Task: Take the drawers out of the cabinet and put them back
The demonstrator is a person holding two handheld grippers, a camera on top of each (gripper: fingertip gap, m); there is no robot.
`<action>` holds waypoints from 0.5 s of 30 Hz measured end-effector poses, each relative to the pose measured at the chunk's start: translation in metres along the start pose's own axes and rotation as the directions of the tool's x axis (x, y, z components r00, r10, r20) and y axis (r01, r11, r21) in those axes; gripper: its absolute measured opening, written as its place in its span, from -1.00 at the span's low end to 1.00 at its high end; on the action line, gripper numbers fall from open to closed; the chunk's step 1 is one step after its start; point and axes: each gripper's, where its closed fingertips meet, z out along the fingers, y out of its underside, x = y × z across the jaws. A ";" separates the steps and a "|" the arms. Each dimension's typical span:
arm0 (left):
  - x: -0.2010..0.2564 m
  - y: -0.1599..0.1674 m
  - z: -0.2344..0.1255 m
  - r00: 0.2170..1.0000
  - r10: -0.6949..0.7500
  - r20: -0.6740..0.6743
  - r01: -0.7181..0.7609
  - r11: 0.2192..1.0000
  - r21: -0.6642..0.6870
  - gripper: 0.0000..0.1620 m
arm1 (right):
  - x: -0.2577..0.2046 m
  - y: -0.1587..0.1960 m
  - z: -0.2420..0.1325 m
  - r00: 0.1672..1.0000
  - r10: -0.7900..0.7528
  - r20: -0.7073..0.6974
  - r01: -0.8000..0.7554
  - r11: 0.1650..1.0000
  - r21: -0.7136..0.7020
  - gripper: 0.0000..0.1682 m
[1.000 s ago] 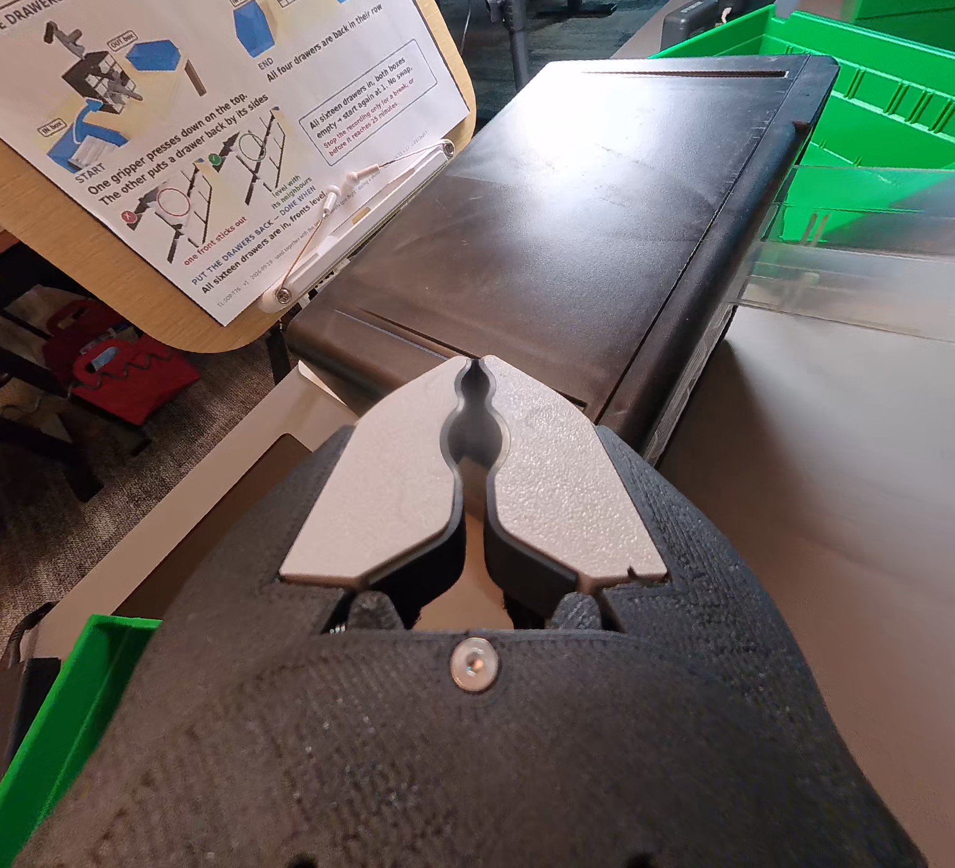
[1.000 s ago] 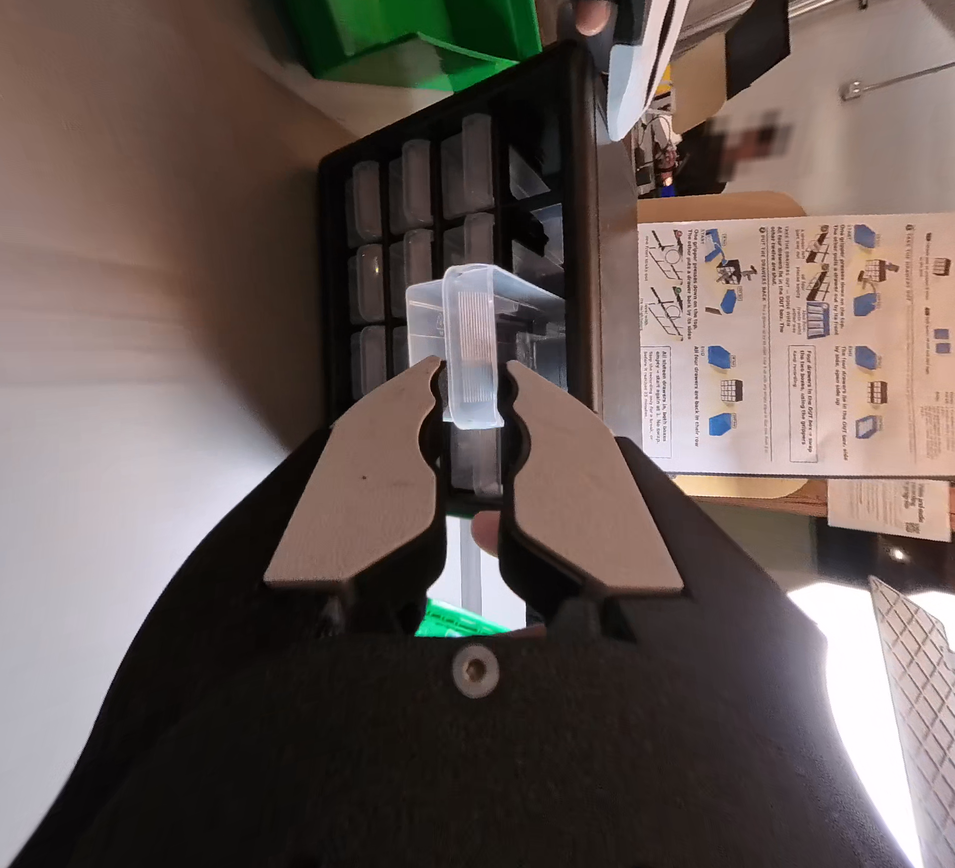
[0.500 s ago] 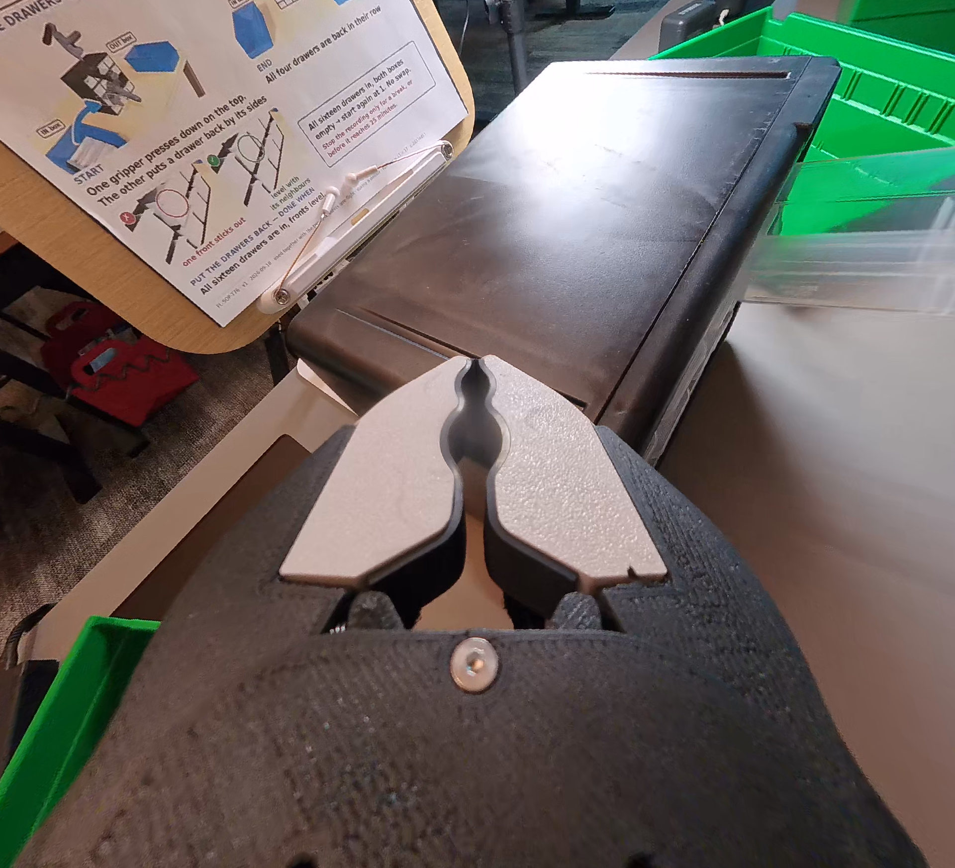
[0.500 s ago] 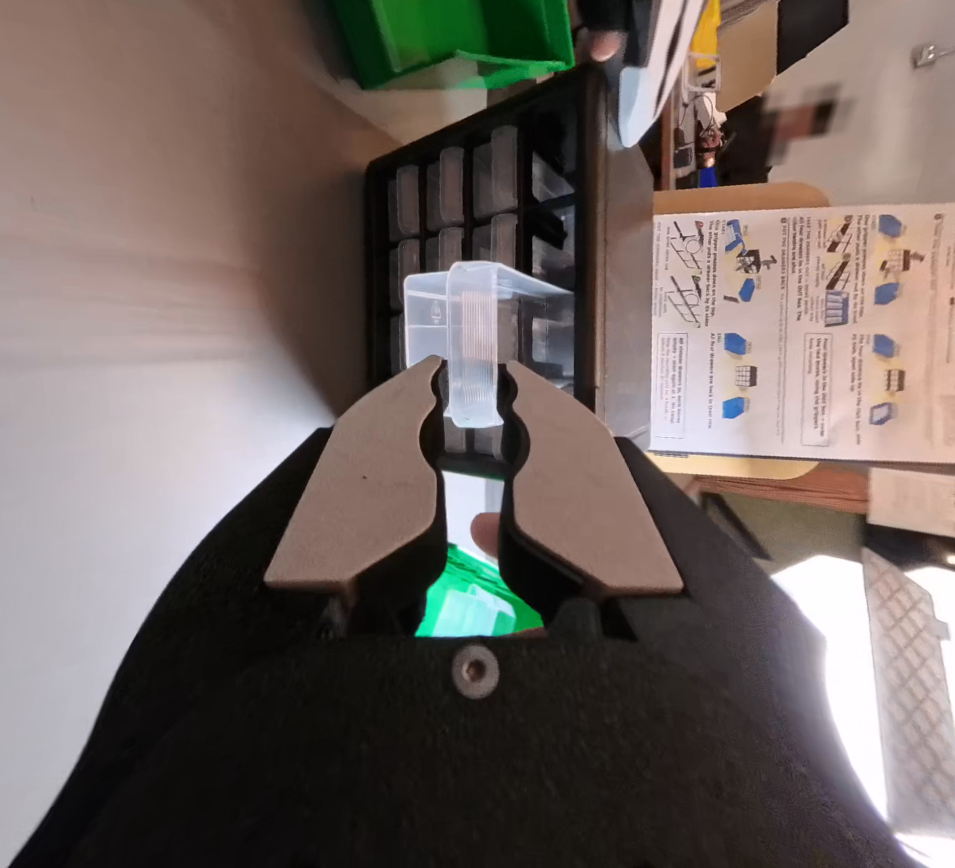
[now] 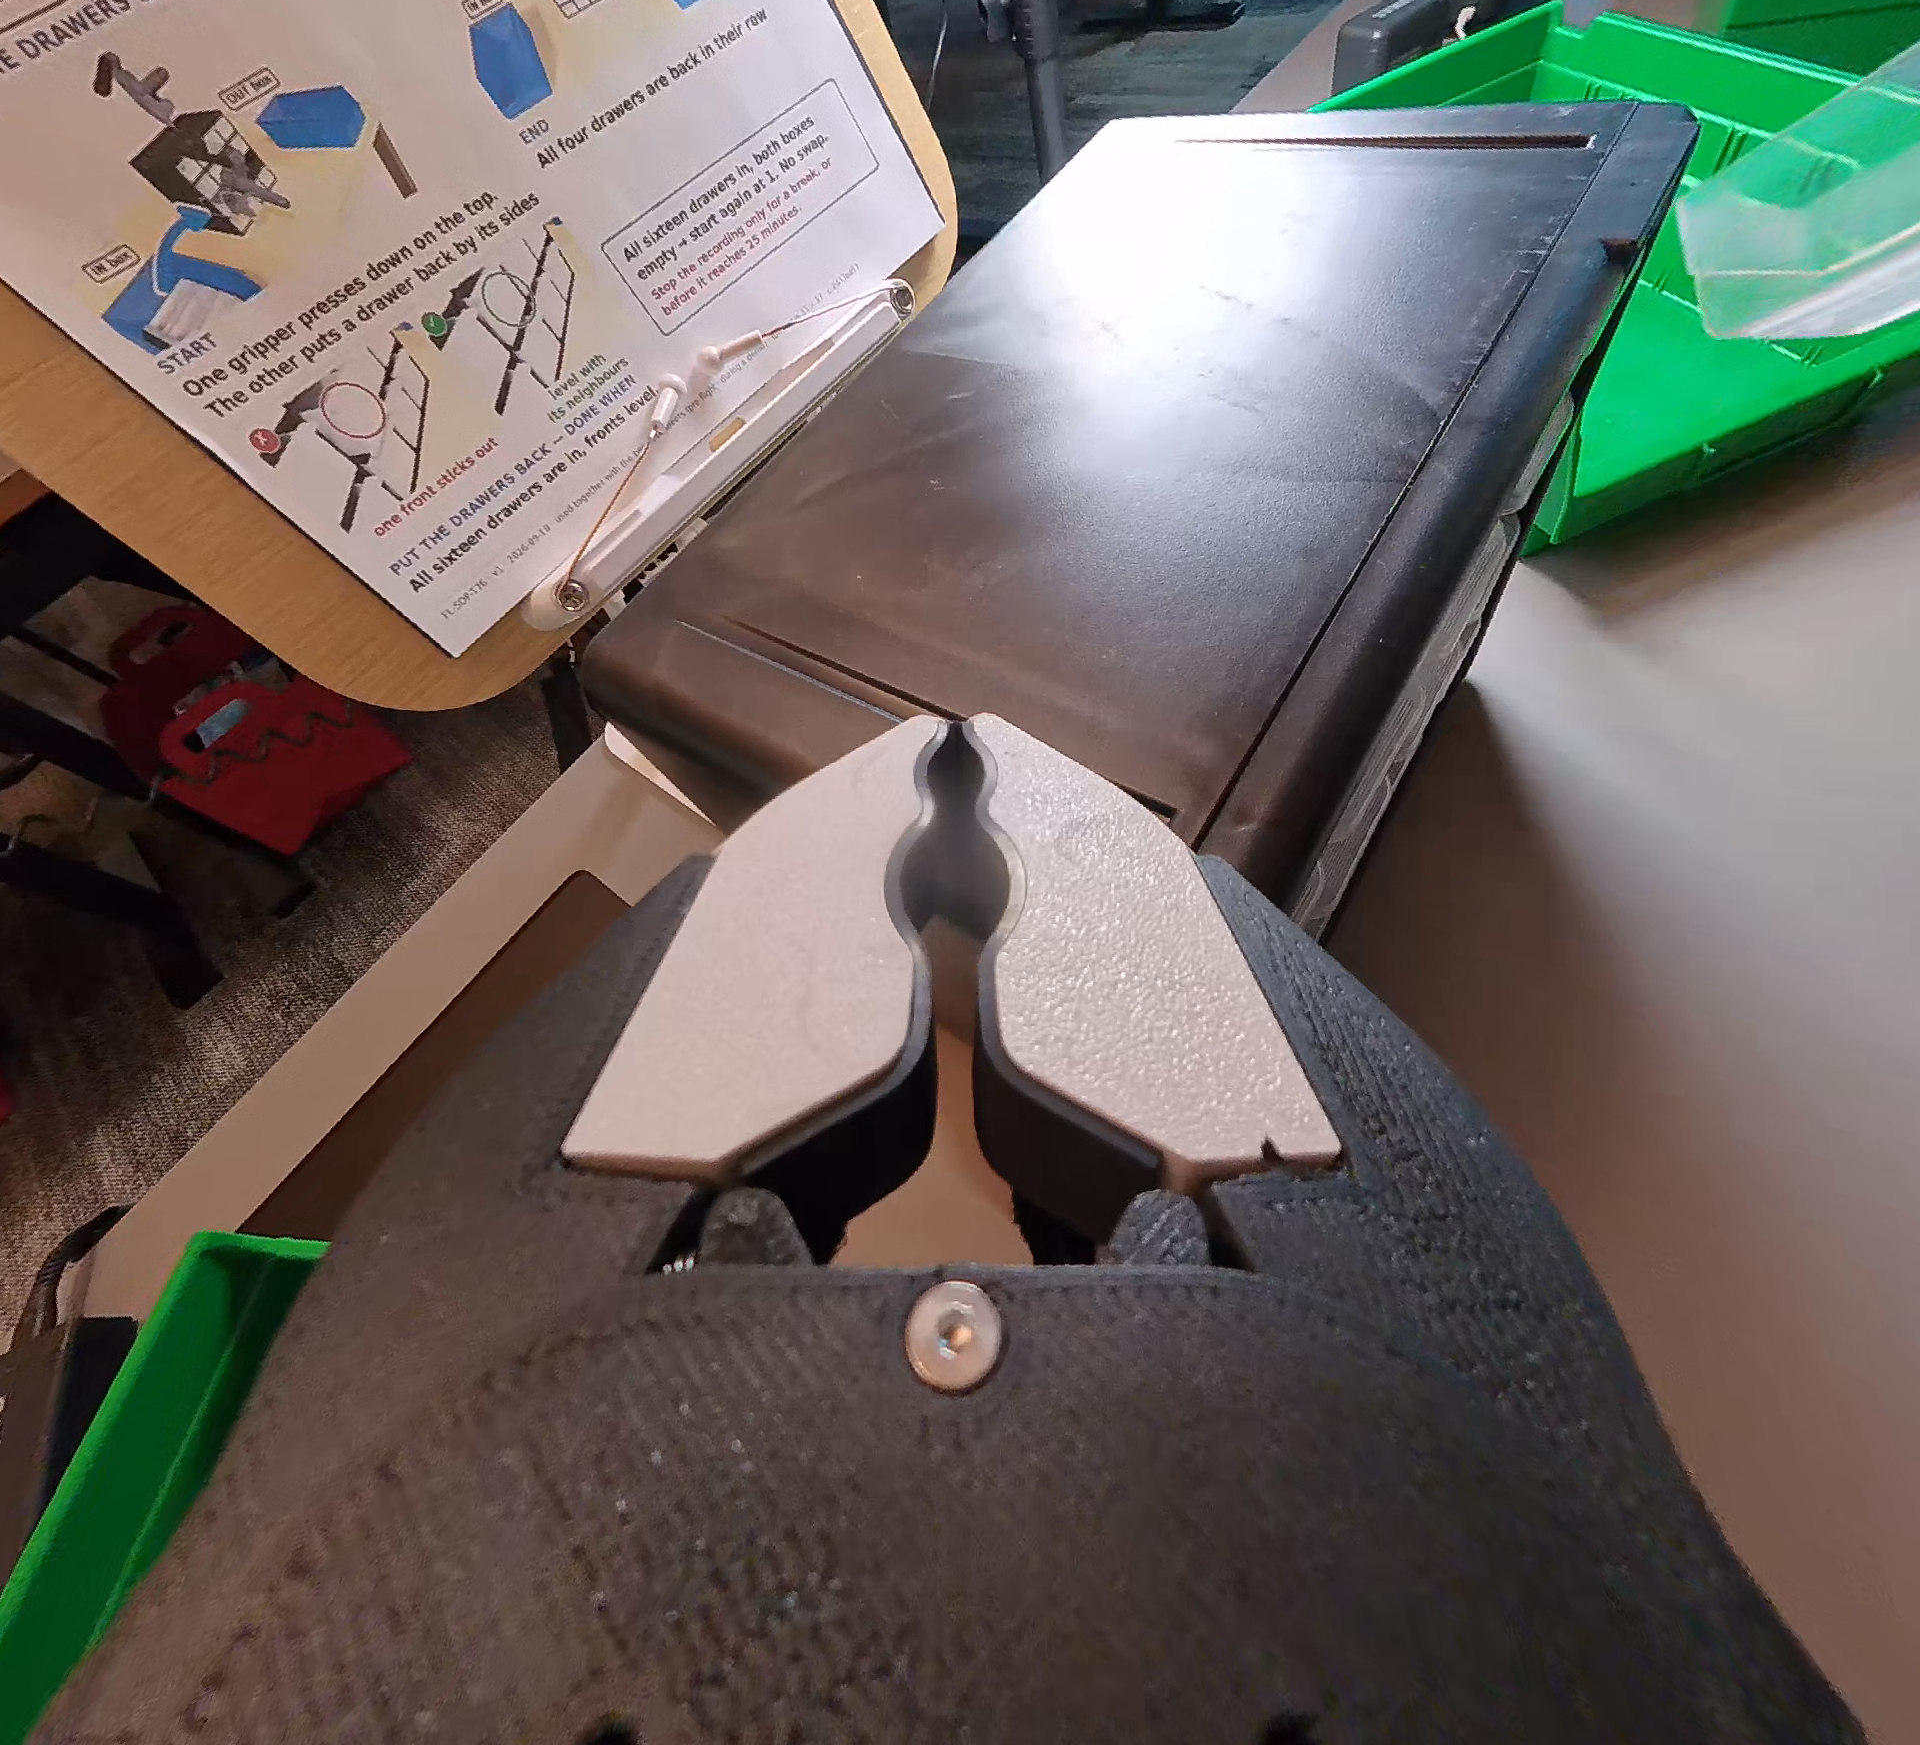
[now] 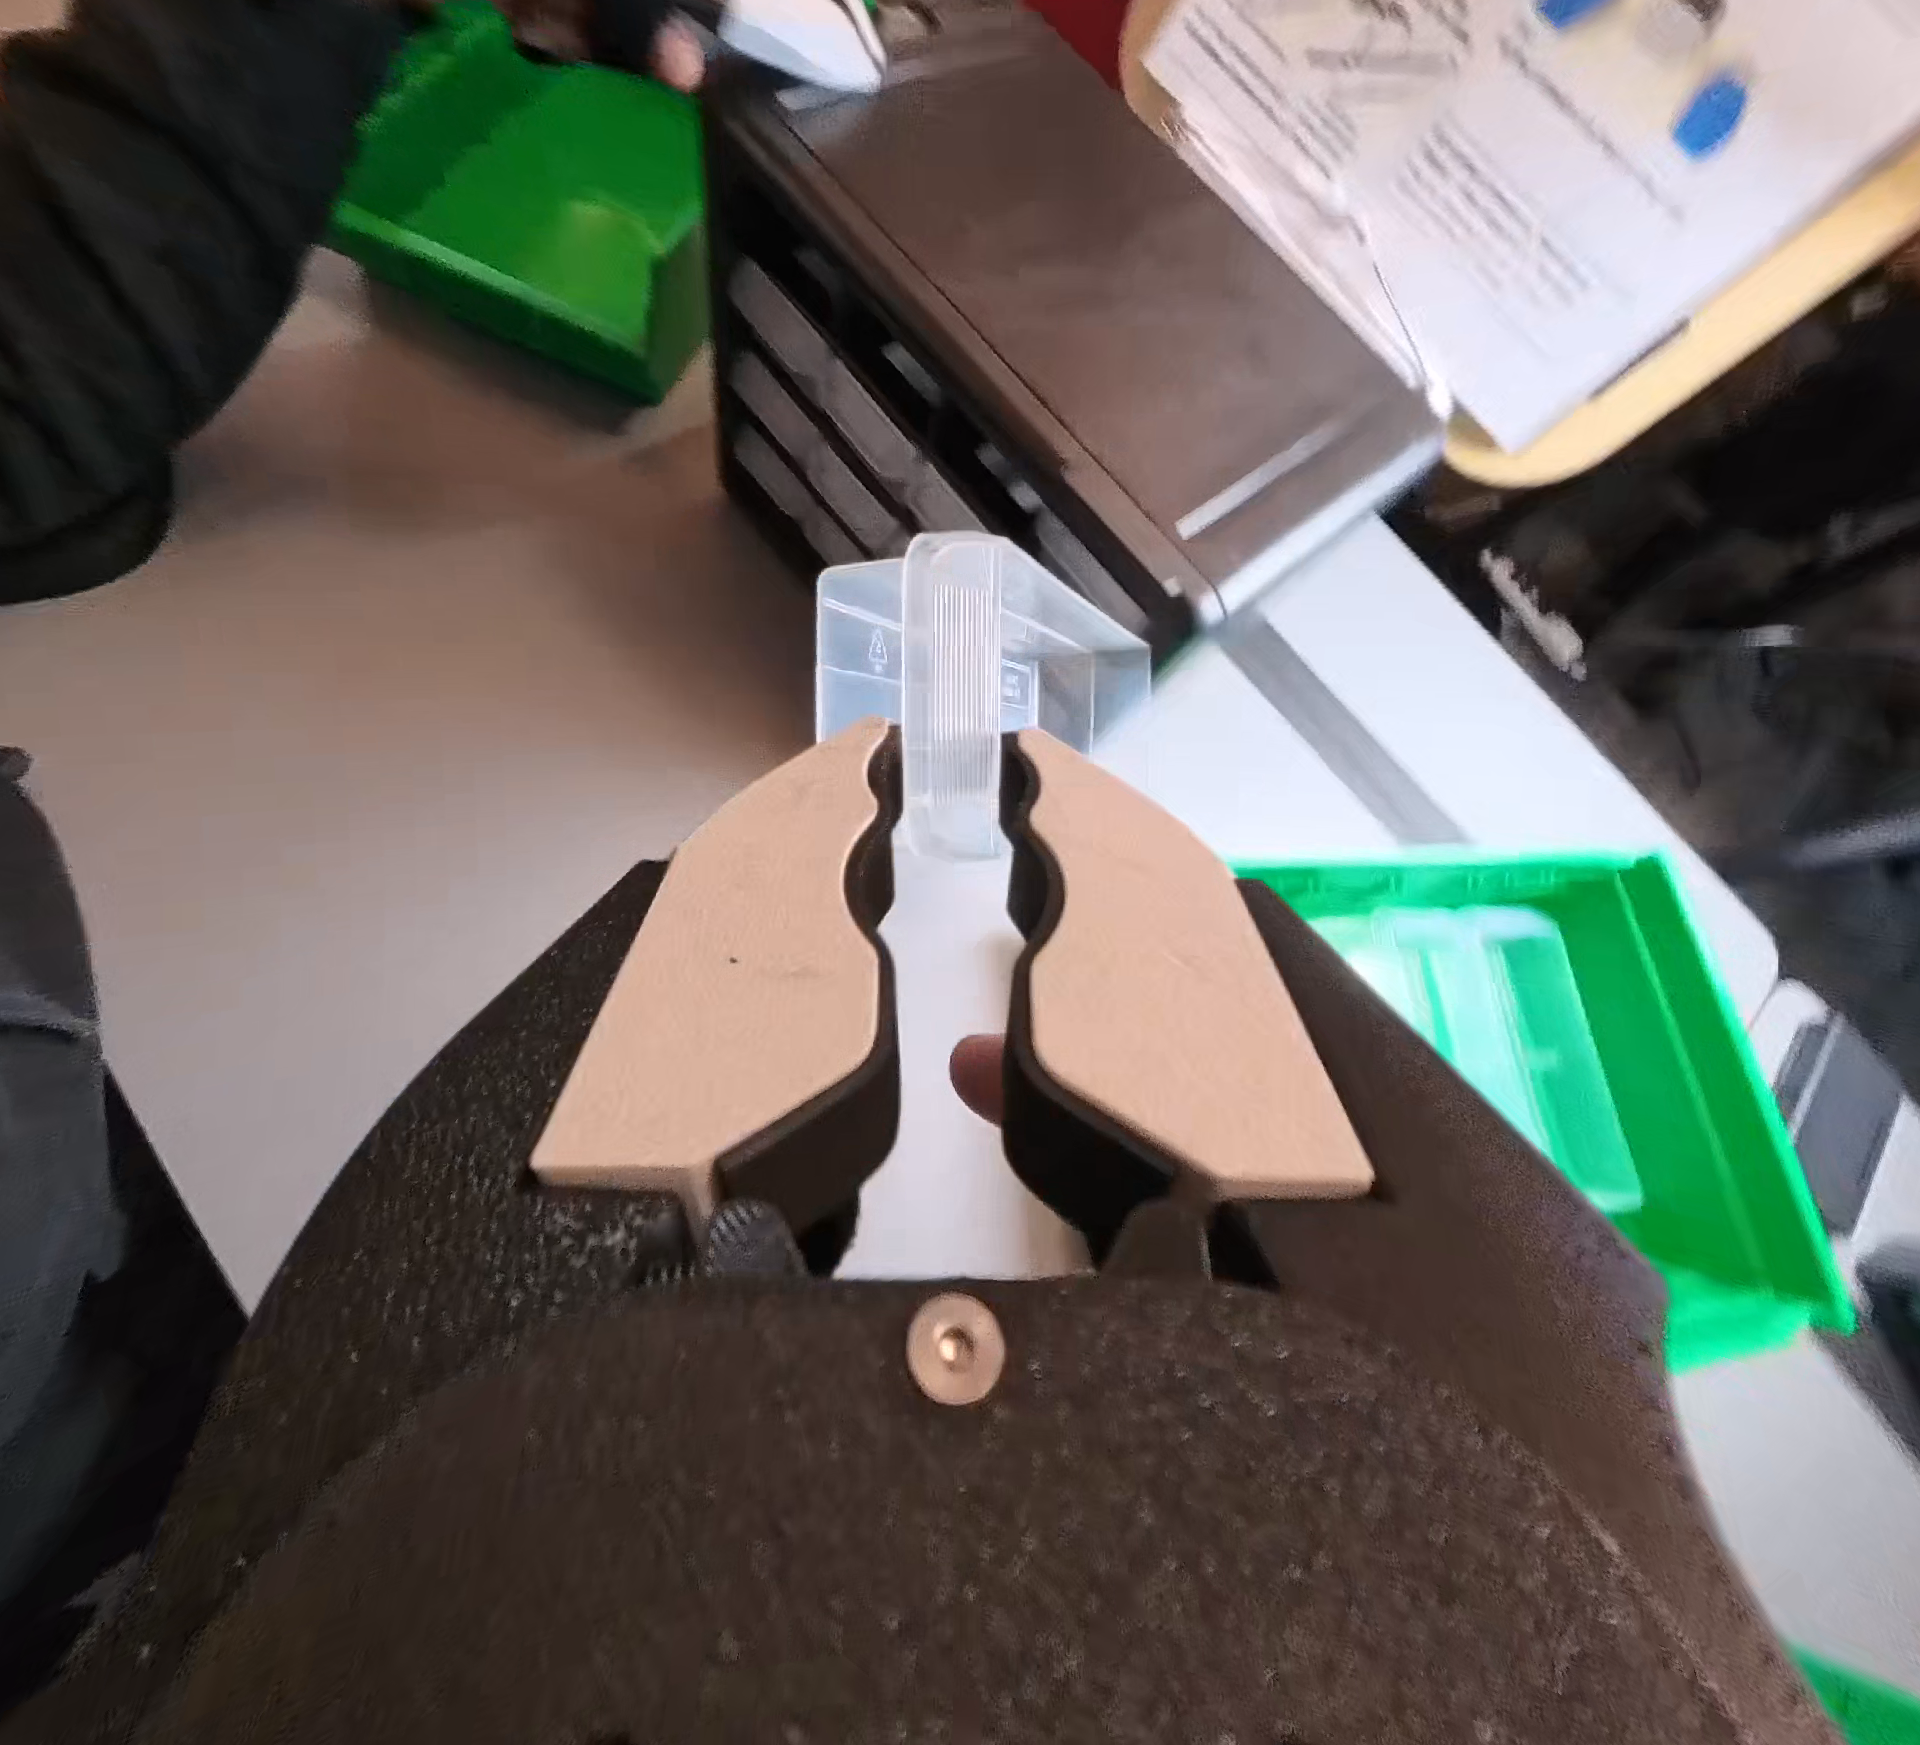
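Clamping clear drawer (image 6: 951, 656) handle, right gripper (image 6: 951, 745) level; left gripper (image 5: 958, 739) closed, empty, atop cabinet (image 5: 1195, 448).

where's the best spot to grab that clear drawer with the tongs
By the ribbed pull tab on the clear drawer, coming straight at the front face. The tab juts out as a thin flat tongue that fits between the fingers; the right tongs are shut on it that way now.

The cabinet (image 6: 1091, 293) stands on the table (image 6: 364, 656). One bin (image 6: 520, 209) sits at the cabinet's 9 o'clock, just beside it; another bin (image 6: 1683, 1072) lies at 5 o'clock, near the table's edge, with drawers (image 6: 1507, 1051) inside. An instruction sheet (image 6: 1538, 85) on a board rises at 2 o'clock behind the cabinet. The held drawer (image 6: 966, 656) hangs at 6 o'clock, before the cabinet front.
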 end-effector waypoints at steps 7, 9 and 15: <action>0.000 0.000 -0.001 1.000 0.014 0.015 -0.013 1.000 -0.008 -0.99 | 0.081 0.094 0.015 0.941 0.140 -0.307 -0.229 0.933 -0.279 -0.80; 0.001 0.000 -0.001 1.000 0.018 0.017 -0.018 1.000 -0.010 -0.99 | 0.107 0.124 0.026 0.906 0.178 -0.384 -0.317 0.886 -0.338 -0.80; 0.002 0.000 -0.002 0.999 0.028 0.018 -0.027 1.000 -0.015 -0.99 | 0.162 0.191 0.074 0.830 0.248 -0.500 -0.480 0.773 -0.414 -0.79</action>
